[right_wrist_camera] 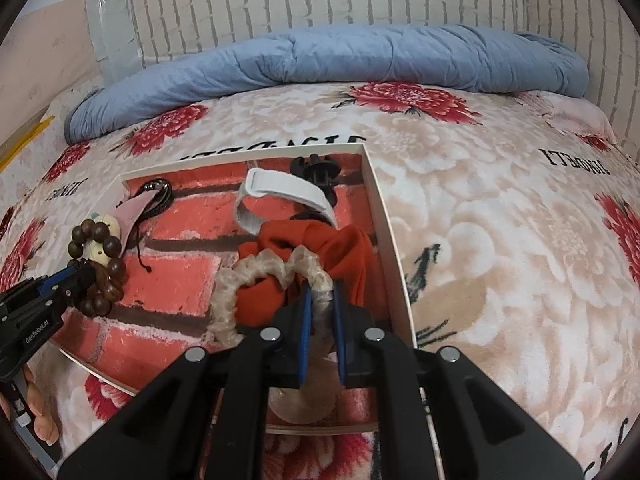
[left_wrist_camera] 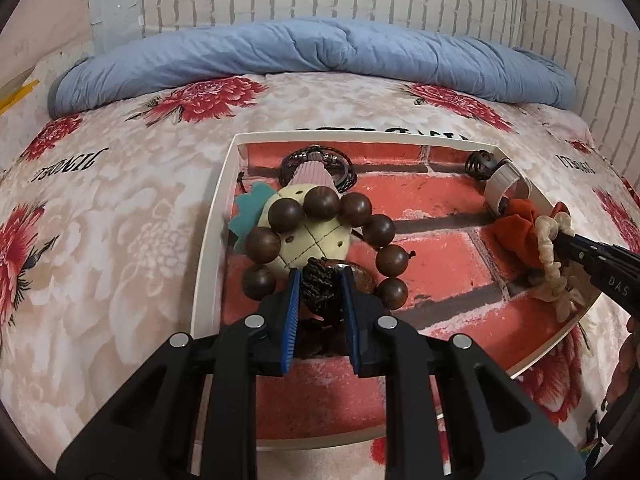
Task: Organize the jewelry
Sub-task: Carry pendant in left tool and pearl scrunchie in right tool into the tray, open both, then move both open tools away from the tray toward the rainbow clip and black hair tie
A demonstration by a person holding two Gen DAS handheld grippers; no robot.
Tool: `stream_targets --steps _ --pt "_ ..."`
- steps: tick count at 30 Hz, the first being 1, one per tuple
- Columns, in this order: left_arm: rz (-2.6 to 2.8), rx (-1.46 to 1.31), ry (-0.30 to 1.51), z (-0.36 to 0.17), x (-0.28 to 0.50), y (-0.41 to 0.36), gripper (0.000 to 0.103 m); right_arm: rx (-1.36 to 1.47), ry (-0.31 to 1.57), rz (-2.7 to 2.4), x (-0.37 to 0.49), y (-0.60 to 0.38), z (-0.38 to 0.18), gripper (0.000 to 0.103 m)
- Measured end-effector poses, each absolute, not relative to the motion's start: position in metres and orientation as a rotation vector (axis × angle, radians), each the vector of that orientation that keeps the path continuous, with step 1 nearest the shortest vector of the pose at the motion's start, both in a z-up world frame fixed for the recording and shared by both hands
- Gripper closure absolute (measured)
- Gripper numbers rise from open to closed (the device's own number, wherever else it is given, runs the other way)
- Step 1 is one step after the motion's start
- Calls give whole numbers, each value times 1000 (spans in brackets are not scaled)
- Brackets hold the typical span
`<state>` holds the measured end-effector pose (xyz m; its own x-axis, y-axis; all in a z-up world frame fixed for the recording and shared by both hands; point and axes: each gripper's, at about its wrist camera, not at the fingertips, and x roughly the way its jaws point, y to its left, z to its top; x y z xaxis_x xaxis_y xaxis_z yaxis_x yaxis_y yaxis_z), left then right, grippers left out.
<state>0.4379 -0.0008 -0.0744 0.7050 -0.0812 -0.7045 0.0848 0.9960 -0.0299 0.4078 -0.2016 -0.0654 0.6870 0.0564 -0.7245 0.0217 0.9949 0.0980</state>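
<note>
Wooden bracelet [left_wrist_camera: 320, 240] in left hand-held gripper [left_wrist_camera: 320, 284]

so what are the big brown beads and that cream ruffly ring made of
Bead bracelet: looks like wood, dark brown and polished, with soft highlights and faint grain; a dark braided cord knot sits in the left claw. Cream scrunchie: seemingly sheer gathered fabric over elastic, puckered and slightly translucent, pinched in the right claw.

bead bracelet [left_wrist_camera: 320, 236]: glossy wood; scrunchie [right_wrist_camera: 272, 280]: ruffled cloth; bedspread [right_wrist_camera: 500, 240]: plush
</note>
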Motion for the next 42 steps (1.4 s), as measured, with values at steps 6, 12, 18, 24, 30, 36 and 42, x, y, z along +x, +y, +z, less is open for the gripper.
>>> stream_targets --steps 6,12,18,24,30,36,42 --pt "-93 7 786 -75 437 -1 83 94 846 30 408 -200 -67 92" --pt "-98 1 791 -76 434 1 72 95 884 49 406 -202 -64 89" --pt "-92 3 776 -69 422 1 37 105 896 71 397 -203 -56 58" --pt "-86 7 747 -53 395 -4 16 76 824 71 368 -211 -31 33" --pt "-77 5 719 -32 358 -7 6 67 765 -4 330 -242 -4 16" --pt "-90 -16 726 -20 314 -17 5 79 745 -70 288 -274 3 10" --pt "-119 -22 746 -24 270 -42 5 33 753 -124 243 -297 -12 10"
